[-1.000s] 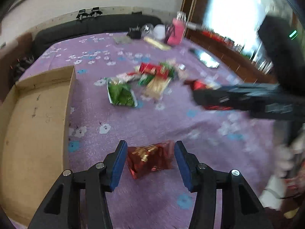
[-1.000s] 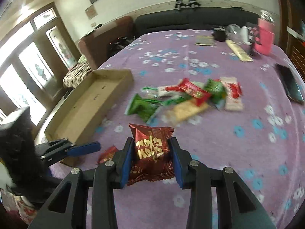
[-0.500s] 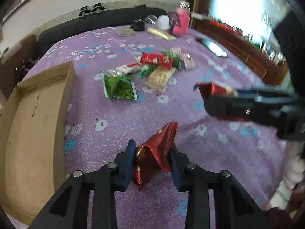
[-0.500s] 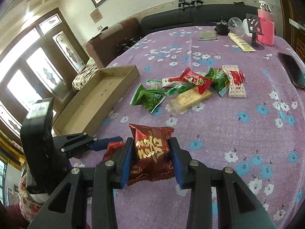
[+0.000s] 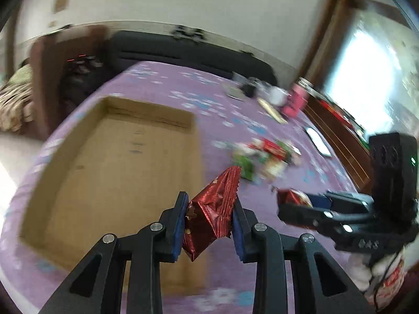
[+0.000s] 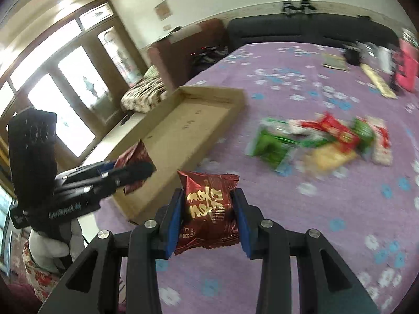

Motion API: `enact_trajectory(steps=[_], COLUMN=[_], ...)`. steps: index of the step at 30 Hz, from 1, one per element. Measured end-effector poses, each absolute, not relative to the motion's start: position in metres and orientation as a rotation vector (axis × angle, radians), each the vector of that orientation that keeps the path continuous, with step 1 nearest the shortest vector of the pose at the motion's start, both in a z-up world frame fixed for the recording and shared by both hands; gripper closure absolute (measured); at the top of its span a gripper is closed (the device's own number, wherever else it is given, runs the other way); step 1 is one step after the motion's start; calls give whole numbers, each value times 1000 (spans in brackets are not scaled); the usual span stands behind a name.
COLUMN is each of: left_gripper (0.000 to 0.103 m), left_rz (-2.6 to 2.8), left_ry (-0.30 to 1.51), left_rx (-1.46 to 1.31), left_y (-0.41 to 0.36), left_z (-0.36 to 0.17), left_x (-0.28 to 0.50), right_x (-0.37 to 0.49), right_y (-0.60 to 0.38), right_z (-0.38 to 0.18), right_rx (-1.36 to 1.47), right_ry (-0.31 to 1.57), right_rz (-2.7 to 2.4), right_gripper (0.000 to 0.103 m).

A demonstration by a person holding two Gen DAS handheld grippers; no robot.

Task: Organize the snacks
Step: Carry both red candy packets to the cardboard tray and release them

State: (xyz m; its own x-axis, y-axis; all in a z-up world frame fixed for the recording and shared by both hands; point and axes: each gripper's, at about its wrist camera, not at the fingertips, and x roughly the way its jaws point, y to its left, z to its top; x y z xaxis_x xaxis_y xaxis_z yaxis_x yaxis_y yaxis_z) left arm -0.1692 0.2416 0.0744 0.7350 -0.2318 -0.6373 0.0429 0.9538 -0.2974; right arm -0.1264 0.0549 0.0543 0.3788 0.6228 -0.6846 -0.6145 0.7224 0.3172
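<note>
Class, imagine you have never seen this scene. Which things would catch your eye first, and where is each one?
First, a shiny dark red snack packet clamped in the right gripper, with another red packet pinched crookedly in the left gripper. Next, the shallow cardboard box, nothing visible inside it, lying on the purple flowered cloth to the left. Beyond, a blurred heap of green, red and yellow snacks lies mid-table.

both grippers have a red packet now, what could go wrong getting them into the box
The left gripper pinches its red snack packet crumpled and tilted, so it may slip or drop outside the cardboard box. The right gripper with its red packet is close beside the left; both heading boxward could collide.
</note>
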Motion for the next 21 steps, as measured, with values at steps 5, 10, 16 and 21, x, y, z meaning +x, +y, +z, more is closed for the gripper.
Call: enact_trajectory(steps=[5, 10, 16, 21], left_gripper=[71, 70, 59, 47], left_rz=[11, 115, 117, 119], left_ry=[741, 745, 710, 675], left_rx=[-333, -393, -454, -473], left_y=[292, 329, 345, 352], left_z=[60, 46, 42, 47], left_x=[-176, -181, -187, -193], right_x=[-128, -128, -128, -127], right_y=[113, 164, 197, 200], right_z=[51, 37, 20, 17], right_rx=[-69, -152, -223, -223], right_ry=[896, 917, 933, 927], right_rz=[858, 887, 882, 860], right_gripper=[66, 66, 66, 65])
